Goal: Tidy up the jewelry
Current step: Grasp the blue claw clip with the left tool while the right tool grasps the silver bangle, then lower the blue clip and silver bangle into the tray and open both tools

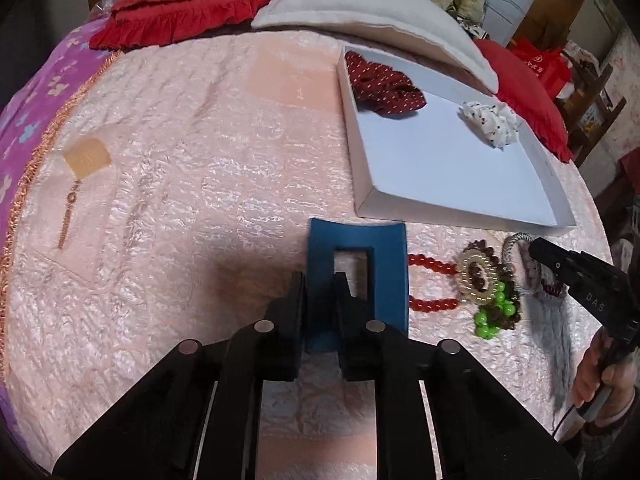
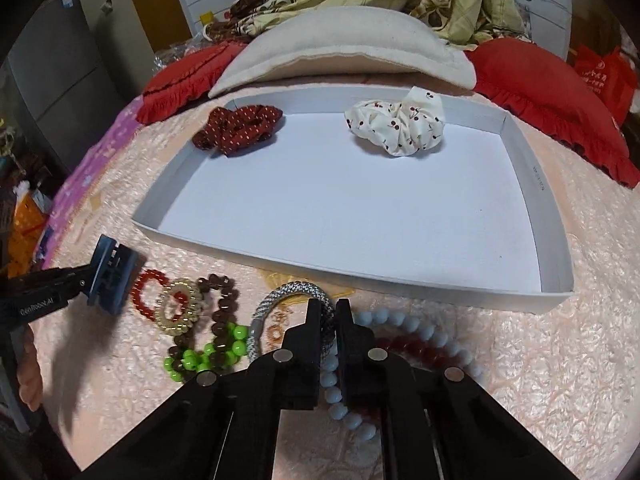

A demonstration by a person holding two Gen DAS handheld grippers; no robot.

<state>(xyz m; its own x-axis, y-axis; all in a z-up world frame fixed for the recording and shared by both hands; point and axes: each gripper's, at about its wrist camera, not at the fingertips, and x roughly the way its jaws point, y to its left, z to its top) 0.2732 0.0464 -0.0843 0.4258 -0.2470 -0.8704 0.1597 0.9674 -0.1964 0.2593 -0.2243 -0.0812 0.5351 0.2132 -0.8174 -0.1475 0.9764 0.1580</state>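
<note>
My left gripper [image 1: 322, 280] is shut on a blue hair claw clip [image 1: 384, 268], held just above the pink bedspread; it also shows in the right wrist view [image 2: 110, 276]. My right gripper [image 2: 329, 308] is shut on a silver braided bracelet [image 2: 280, 296] lying in the jewelry pile. Beside it lie a red bead bracelet [image 2: 146, 292], a gold coil ring [image 2: 180, 306], brown beads [image 2: 222, 312], green beads [image 2: 208, 354] and pale blue beads [image 2: 420, 328]. The white tray [image 2: 554, 216] behind holds a dark red scrunchie [image 2: 236, 124] and a white cherry-print scrunchie [image 2: 400, 124].
A white cushion [image 2: 340, 48] and red frilled pillows [image 2: 552, 96] lie behind the tray. A small earring on a card [image 1: 74, 204] lies at the left of the bedspread. The person's hand [image 1: 604, 380] holds the right gripper [image 1: 532, 246] at the right edge.
</note>
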